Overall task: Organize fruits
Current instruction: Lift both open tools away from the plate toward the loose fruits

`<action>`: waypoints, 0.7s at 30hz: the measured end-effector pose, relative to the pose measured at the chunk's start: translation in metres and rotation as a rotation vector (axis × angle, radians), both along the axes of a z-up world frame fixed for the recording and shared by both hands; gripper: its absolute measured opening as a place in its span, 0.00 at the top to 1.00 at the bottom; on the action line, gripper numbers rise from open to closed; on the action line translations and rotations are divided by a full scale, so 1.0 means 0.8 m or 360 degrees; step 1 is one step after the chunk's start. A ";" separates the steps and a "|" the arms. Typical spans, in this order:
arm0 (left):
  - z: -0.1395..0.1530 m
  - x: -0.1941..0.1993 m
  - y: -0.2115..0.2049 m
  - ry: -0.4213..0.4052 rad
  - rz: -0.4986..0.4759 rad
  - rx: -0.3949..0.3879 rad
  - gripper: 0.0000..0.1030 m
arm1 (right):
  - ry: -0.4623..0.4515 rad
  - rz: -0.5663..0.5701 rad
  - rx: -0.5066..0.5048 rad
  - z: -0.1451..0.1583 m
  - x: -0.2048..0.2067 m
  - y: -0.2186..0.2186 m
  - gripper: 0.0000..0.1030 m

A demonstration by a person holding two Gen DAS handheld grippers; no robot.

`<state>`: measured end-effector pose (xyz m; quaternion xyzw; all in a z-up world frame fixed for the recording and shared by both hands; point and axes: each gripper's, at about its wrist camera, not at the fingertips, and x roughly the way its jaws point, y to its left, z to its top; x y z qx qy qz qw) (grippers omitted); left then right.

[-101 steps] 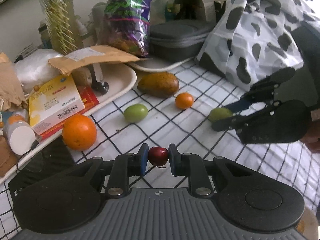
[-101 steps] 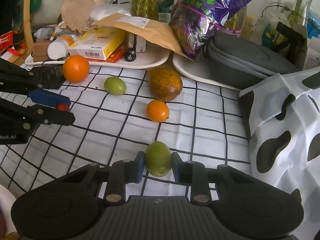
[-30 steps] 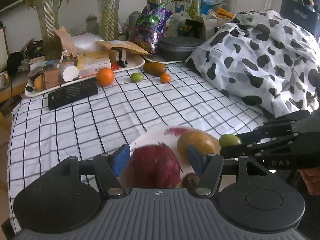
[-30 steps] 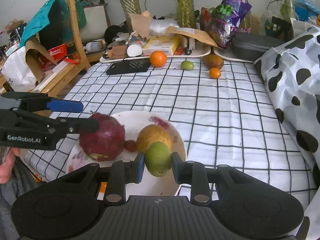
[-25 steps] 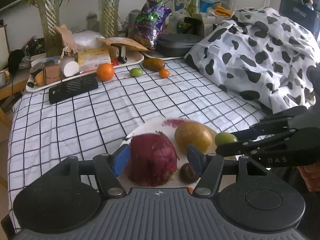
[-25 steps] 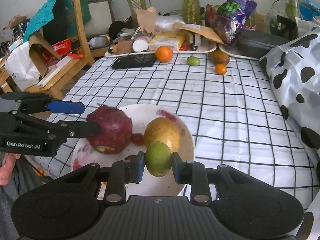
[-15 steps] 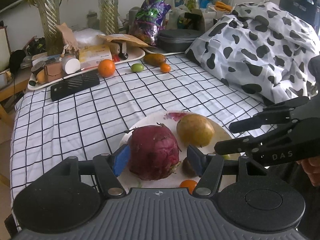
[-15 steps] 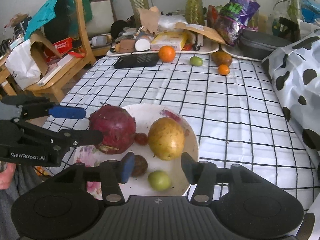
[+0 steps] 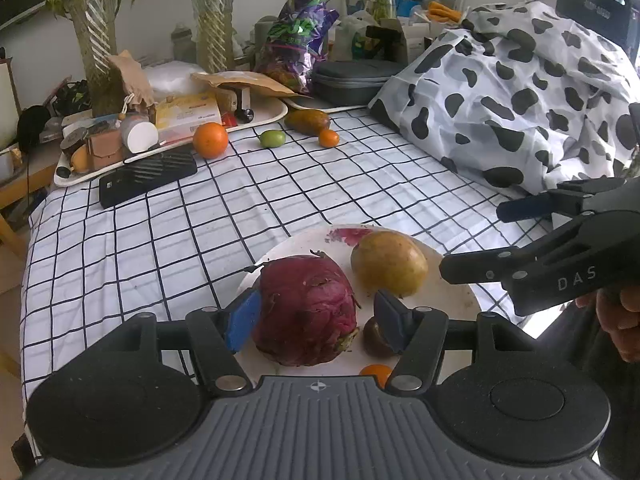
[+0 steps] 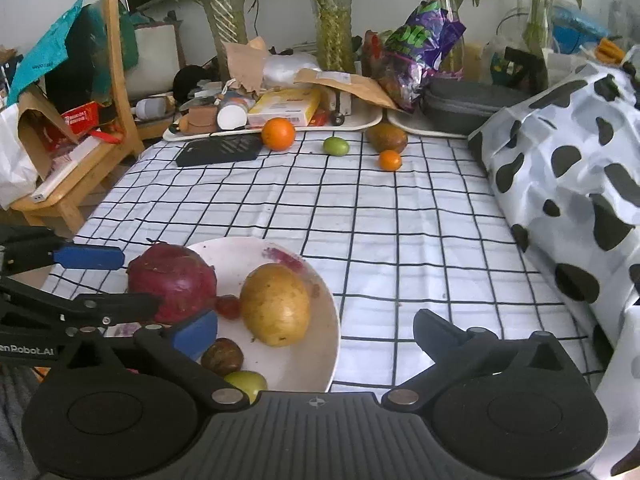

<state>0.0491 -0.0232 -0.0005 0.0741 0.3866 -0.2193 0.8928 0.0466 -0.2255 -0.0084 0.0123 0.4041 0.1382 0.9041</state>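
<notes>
Right wrist view — checked tablecloth (image 10: 400,232), cluttered far edge, right claw (image 10: 316,332) opening, empty, left claw (image 9: 316,316) spread

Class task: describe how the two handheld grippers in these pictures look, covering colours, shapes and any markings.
Both are matte black plastic with a ribbed grey top, two round discs and silver screws. The left gripper has blue pads on its fingers and white "GenRobot.AI" lettering on its side. The right gripper has at least one blue pad and is marked "DAS". No cables show.
</notes>
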 end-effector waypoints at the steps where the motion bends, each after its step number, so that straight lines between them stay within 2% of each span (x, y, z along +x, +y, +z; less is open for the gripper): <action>1: 0.000 0.000 0.000 -0.0001 -0.0001 0.0001 0.41 | -0.0003 -0.0001 -0.0011 0.000 0.000 0.001 0.00; 13: 0.000 -0.001 -0.002 -0.0023 -0.0023 0.0007 0.41 | 0.0007 -0.0014 -0.0030 -0.001 0.000 -0.001 0.00; 21: 0.004 -0.002 -0.004 -0.0047 -0.0028 0.0004 0.41 | -0.0035 -0.0052 -0.0095 0.002 -0.001 0.000 0.00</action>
